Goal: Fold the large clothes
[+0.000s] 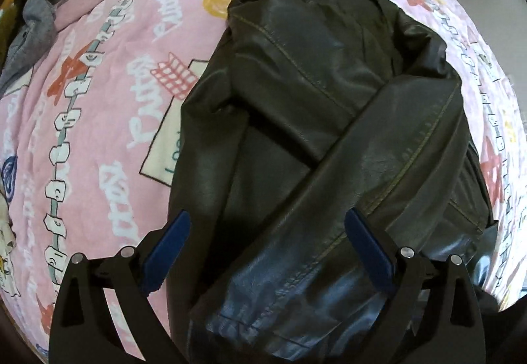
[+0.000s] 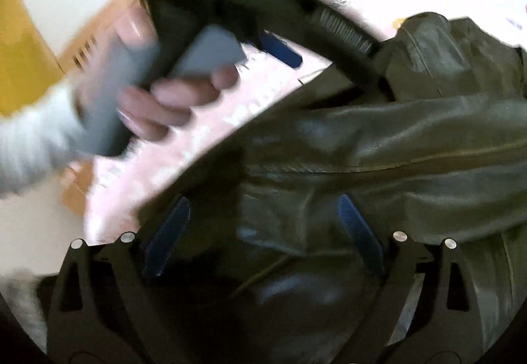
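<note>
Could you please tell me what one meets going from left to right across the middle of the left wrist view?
Grey and pink clothes pile → pink patterned blanket → dark leather jacket → blanket's right edge.

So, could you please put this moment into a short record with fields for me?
garment: dark leather jacket, partly folded, both sleeves crossed over the body
surface: pink printed blanket
left gripper: open, above the near sleeve, holding nothing
right gripper: open, above the jacket, holding nothing
left hand: grips the left gripper's handle, blurred
other clothes: grey and pink pile at the far left of the blanket
</note>
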A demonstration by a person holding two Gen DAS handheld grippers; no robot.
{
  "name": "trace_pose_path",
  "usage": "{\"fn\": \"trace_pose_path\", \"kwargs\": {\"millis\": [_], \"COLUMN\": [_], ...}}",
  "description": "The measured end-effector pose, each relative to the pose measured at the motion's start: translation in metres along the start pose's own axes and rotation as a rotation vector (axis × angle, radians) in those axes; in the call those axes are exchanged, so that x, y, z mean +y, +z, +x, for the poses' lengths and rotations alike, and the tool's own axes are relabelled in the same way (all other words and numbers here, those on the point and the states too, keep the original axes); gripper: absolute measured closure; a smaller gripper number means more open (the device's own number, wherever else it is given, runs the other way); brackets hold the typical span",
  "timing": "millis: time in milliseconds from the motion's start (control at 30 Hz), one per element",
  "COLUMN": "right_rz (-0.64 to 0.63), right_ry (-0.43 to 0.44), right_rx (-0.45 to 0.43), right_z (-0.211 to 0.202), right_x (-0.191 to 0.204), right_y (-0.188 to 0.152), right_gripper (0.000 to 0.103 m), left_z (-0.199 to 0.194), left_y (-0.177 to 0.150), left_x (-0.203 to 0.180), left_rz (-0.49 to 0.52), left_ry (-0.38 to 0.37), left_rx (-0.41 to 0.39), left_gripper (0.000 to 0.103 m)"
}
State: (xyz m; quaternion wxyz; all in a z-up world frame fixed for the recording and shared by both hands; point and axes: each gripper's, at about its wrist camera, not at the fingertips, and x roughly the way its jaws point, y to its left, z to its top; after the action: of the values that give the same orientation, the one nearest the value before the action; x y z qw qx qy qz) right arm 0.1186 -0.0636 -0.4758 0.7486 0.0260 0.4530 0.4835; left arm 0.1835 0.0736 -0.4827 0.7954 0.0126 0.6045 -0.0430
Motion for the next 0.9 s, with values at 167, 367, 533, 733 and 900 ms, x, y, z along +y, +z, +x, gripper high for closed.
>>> {"fn": "trace_pose_path", "kwargs": {"millis": [167,367,533,733,900], "right_rz": [0.198,0.329,0.494,0.398,0.549], "right_ry": [-0.227,-0.686,-0.753,-0.885,-0.827], "right_rx": [-0.145,-0.046,0.119,0.361,0.315], "right_z": [-0.101,-0.120,-0.081,-0.029,-0.023], "right_x": [-0.095,-0.251,-0.351,-0.382,-0.402], "right_y": [0.053,0.156,0.198,0.196,0.189], "right_gripper": [0.013,0.013,0.013,0.014,0.062], "left_z": [0.002,0.036,0.066,0.082,0.084], "left_y": [0.003,-0.010,-0.030,-0.044,-0.070], "left_x": [-0.033,-0.074,-0.081,-0.070,-0.073], "left_rz": [0.053,0.070,0.032,-0.035,-0.049], "left_ry": [-0.052,-0.062,-0.035,-0.040,0.027], "left_rx": [-0.001,0.029,0.066,0.080,0.047], "left_gripper": [0.011,0.011,0.011,0.007,0.007]}}
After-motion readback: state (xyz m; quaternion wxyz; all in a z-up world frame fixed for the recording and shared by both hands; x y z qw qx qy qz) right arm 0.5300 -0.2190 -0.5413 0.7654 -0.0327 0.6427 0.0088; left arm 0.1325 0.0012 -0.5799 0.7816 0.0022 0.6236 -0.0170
